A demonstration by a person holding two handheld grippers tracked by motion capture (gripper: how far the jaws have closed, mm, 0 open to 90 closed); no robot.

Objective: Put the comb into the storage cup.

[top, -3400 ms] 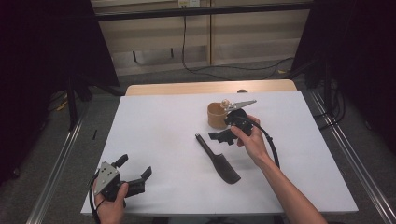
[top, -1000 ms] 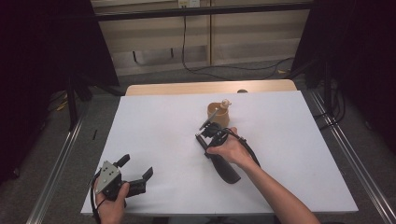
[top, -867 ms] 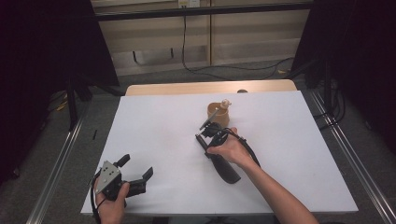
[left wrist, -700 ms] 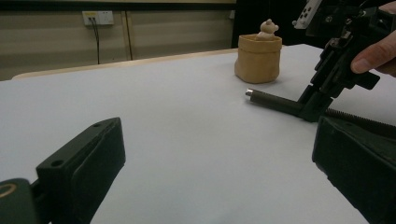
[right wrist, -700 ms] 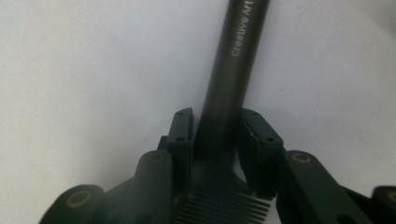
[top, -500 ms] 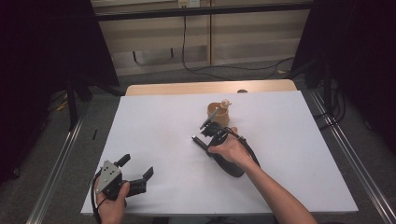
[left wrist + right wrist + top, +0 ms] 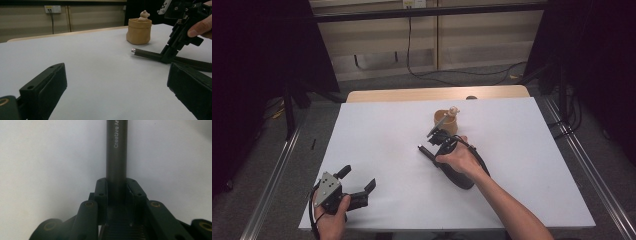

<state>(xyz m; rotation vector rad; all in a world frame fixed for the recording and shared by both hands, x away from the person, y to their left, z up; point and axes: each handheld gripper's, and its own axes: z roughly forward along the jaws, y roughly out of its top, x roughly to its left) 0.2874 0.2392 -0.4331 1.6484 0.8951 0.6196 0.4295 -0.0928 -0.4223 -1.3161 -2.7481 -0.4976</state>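
A long black utensil with a round dark-grey handle lies flat on the white table top, its broader dark end reaching back under the person's right hand. It sits just in front of a small tan sack-shaped pot, near it but not touching.

The right gripper view brings out what the high view cannot: the handle runs straight up between the two black jaws of the right gripper, both jaws pressed against its sides, and pale lettering reading "Creative" is printed along the shaft. The left gripper view gives the side profile: the handle ends in a small silver cap pointing away from the right gripper, which comes down steeply onto it, with a fingertip of the hand resting on the gripper body. That view also shows a little bear-like figure poking out of the tan pot, seen in the high view as a pale knob.

Well apart from the pot, at the near left corner of the table, the left gripper rests in the left hand with its jaws spread wide and nothing between them. The hand and forearm cover much of the utensil's wide end.
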